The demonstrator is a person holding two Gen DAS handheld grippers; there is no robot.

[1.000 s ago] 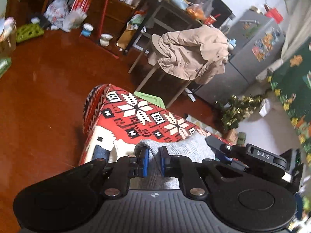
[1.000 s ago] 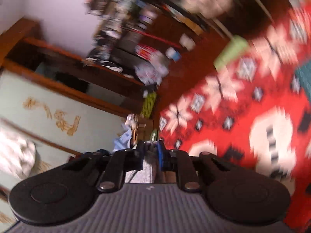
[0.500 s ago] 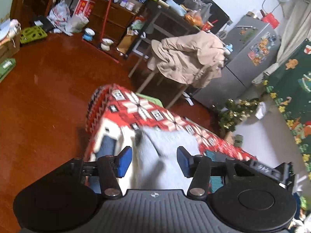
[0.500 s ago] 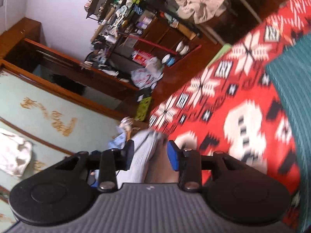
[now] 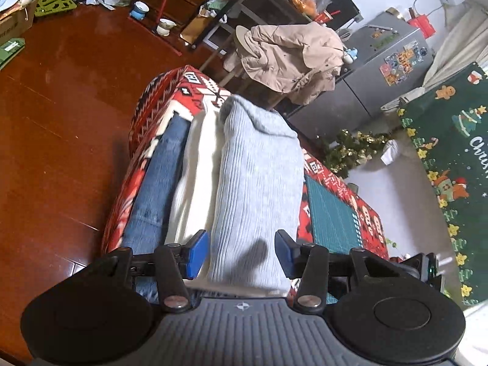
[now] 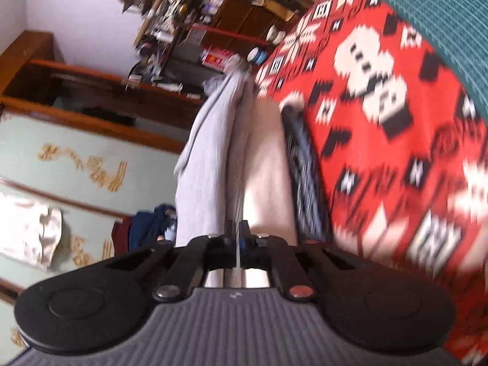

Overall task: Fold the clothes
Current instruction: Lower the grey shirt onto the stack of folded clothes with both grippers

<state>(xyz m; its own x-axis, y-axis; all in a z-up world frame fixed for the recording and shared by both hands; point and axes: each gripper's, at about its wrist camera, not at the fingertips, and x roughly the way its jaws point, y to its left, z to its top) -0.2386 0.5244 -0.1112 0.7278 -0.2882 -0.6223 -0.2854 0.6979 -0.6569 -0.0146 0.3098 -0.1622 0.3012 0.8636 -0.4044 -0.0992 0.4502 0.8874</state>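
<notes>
A folded grey ribbed garment [image 5: 259,167] lies on top of a stack with a white garment [image 5: 198,183] and blue jeans [image 5: 158,189], on a table under a red patterned cloth [image 5: 183,85]. My left gripper [image 5: 241,251] hovers at the near end of the grey garment. Its jaws are closing but still wide apart, and the blue pads [image 5: 198,251] do not press the cloth between them. In the right wrist view the same stack runs away edge-on: grey garment [image 6: 204,164], pale garment [image 6: 262,167], jeans [image 6: 302,177]. My right gripper [image 6: 237,231] is closing, its jaws nearly together and gripping nothing.
A green cutting mat [image 5: 332,213] lies on the cloth right of the stack. Beyond the table stand a chair draped with a beige jacket [image 5: 292,58], a grey fridge [image 5: 381,76] and a small Christmas tree [image 5: 350,149]. Wooden floor [image 5: 61,106] lies to the left, cluttered shelves [image 6: 183,15] behind.
Both grippers were shut on the grey garment, then let it go onto the stack and drew back. The left one opened wide; the right one opened, then closed again.
</notes>
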